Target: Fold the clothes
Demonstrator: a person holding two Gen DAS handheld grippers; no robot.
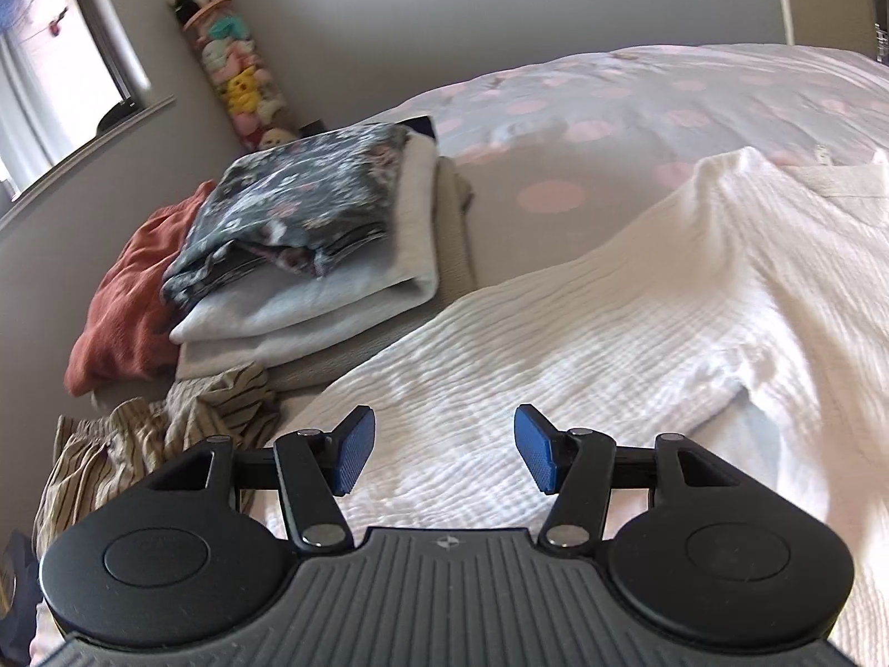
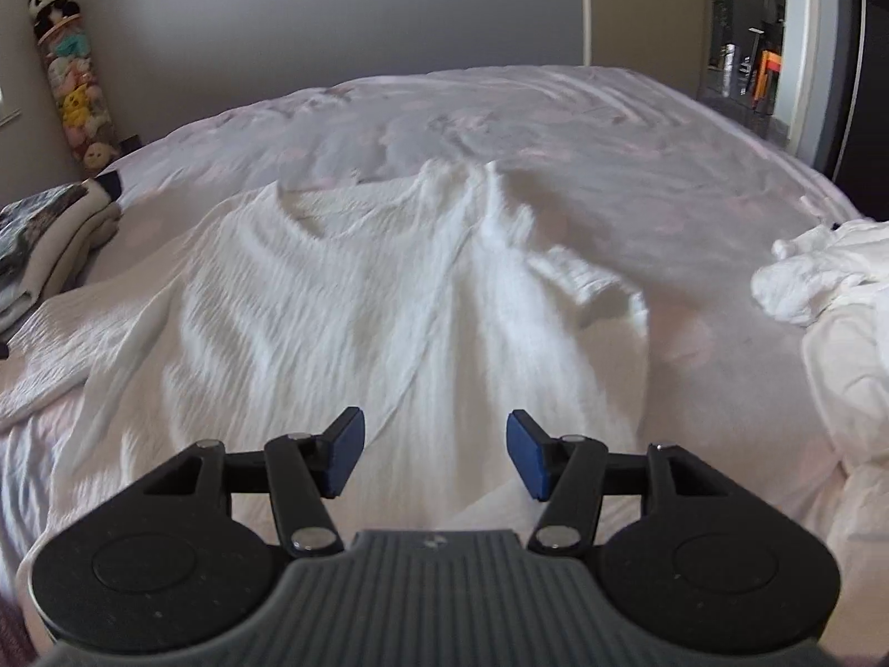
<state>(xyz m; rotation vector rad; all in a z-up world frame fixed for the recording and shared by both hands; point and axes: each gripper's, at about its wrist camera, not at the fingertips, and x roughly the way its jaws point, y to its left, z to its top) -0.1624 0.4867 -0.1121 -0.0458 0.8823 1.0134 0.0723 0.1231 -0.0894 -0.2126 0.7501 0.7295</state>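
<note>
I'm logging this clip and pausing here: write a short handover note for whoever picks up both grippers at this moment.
Left gripper: jaws open, holding nothing, above the near edge of the white crinkled garment.
Right gripper: jaws open, holding nothing, over the same garment.
Garment lies spread on the bed, rumpled, not yet folded.
Done: a folded stack sits to the left.
Left: fold the white garment; then the striped piece, rust-coloured piece and white heap, all loose.

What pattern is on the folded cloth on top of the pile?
A dark grey floral print with pale pinkish flowers, clearest in the left wrist view.
</note>
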